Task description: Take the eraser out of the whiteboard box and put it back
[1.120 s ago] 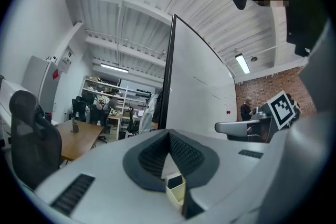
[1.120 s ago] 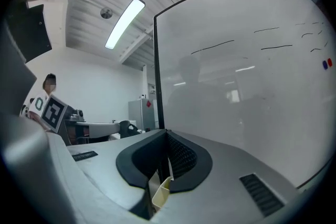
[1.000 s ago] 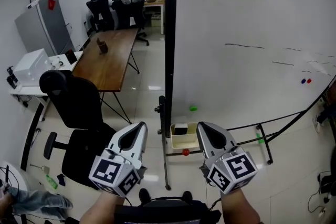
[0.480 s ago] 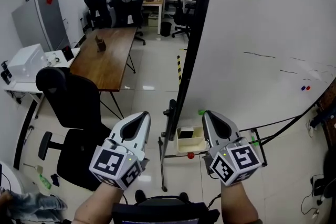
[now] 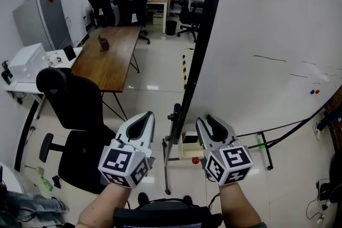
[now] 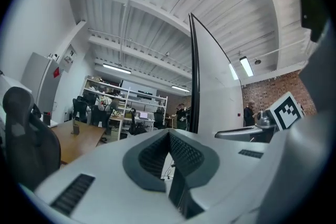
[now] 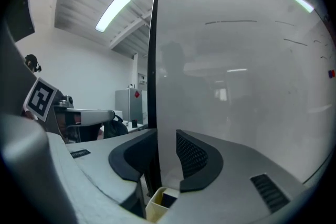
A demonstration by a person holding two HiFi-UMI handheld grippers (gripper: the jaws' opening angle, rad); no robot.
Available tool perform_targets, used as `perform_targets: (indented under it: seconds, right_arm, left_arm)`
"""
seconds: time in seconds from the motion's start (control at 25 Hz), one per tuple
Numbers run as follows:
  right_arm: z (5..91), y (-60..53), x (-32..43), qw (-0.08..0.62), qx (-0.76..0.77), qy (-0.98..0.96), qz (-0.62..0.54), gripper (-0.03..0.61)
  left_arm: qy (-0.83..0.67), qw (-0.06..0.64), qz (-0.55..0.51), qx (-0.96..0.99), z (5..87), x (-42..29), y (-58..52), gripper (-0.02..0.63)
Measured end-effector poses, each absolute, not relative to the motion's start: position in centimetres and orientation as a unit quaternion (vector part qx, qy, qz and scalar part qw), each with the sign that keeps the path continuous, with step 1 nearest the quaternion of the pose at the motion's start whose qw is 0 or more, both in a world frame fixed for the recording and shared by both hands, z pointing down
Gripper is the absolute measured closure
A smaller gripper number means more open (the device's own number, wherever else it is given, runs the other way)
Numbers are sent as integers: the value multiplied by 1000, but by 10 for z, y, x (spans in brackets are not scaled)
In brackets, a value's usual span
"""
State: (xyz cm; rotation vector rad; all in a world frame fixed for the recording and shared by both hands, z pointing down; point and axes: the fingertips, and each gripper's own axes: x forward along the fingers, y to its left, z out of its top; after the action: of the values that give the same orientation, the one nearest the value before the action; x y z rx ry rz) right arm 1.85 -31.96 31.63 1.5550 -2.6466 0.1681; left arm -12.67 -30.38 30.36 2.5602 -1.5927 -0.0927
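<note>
Left gripper [image 5: 144,116]: held low at the left of the head view, pointing forward and roughly level; marker cube facing the camera.
Left jaws: closed tip to tip in the left gripper view, with nothing between them.
Right gripper [image 5: 207,121]: held beside the left one, just short of the whiteboard stand, pointing slightly downward.
Right jaws: apart and opening; no object sits between the pads. The black edge of the whiteboard frame lines up with the gap, farther off.
Whiteboard [image 5: 267,34]: large white panel filling the right side of the head view, with a few faint pen strokes and two small magnets, one red and one blue, near its right edge.
Whiteboard box [image 5: 186,151]: cream-coloured open tray mounted low on the stand, directly ahead of and below the right gripper.
Eraser [image 5: 189,139]: dark block lying inside the whiteboard box, untouched by either gripper.
Tabletop [image 5: 109,56]: brown wooden surface well to the left, carrying one small dark object.
Office chair [image 5: 75,104]: black, standing between the tabletop and the left gripper.
</note>
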Motion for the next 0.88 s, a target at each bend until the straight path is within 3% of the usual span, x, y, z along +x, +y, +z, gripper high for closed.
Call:
perform_targets:
  seconds: [0.4,0.68,0.88]
  right_arm:
    - [429,-341,22,117,514,-841,121,395]
    - [478,-352,22,138,516,-831,157,306]
    - [500,-358,25,151,531,-815,177,301]
  left_arm:
    - [-542,123,10,831,399,-125,-327,575]
    - [-546,157,42,822,449,-119,-334,568]
    - [-545,171,63,818,476,-117,-336,568]
